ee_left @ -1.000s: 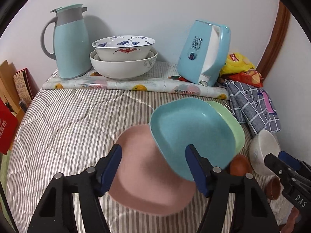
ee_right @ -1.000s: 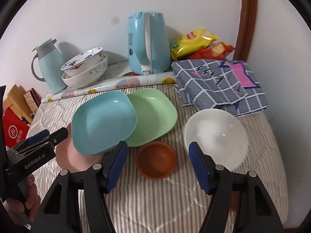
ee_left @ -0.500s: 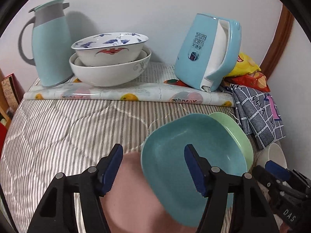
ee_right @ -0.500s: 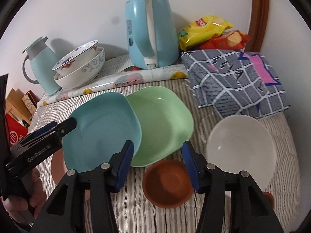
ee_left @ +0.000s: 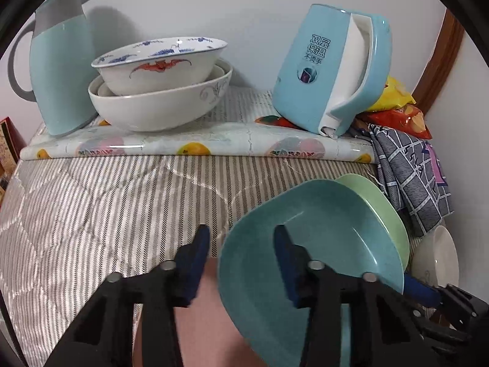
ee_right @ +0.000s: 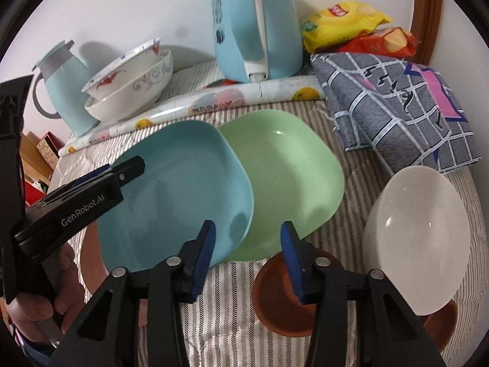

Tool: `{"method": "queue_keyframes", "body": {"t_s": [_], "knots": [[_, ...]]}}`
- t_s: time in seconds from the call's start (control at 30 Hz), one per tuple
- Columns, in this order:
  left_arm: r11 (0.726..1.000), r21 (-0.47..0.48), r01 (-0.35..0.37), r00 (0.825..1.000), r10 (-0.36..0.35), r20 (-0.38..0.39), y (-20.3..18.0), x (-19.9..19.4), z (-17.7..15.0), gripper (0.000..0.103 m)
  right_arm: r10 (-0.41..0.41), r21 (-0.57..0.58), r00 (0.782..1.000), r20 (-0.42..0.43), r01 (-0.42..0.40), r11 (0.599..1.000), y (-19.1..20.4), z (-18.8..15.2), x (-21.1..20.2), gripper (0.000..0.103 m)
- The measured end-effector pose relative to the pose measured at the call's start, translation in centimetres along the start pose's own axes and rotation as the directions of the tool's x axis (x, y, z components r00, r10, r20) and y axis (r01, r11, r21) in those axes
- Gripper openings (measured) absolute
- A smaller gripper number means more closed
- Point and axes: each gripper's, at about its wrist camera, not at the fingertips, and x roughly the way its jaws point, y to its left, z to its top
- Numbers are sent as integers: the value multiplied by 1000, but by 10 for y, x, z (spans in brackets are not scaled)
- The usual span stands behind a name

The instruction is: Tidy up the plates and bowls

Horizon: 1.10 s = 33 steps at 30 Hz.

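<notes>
While the jaws have just been closing, these things are seen:
Left wrist view: the left gripper (ee_left: 241, 249) is partly open around the blue plate (ee_left: 318, 232) rim, not pressed.
Right wrist view: the right gripper (ee_right: 247, 241) is partly open around the green plate (ee_right: 284, 180) edge; the blue plate (ee_right: 180, 189) is laid over it.

A teal plate (ee_right: 171, 195) overlaps a pale green plate (ee_right: 287, 180) on a grey-and-white striped cloth (ee_left: 101, 202), beside a plain white bowl (ee_right: 418, 244), a terracotta-brown bowl (ee_right: 281, 302) and a grey checked towel (ee_right: 394, 104).
</notes>
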Motion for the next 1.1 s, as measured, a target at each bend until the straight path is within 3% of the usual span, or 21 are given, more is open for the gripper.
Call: {"method": "queue_keyframes", "body": {"t_s": [0.13,0.2,0.33,1.1], "knots": [[1000,6,15,1000,-15,-12,0,2,-4,15,-19,-4,1000,-5,18,1000,2,2,2,25],[999,1,36,999,-36,-7,1,1,-6,13,-36,-19,999,0,36,999,3,2,1,16],[999,11,43,999,-43,0,0,-4,-9,12,-68,-22,998,19,68,997,2,3,-1,14],[999,-32,26,997,-23,69,29,-67,-29,10,-56,-69,994,98,63,996,32,-11,-41,10]]}}
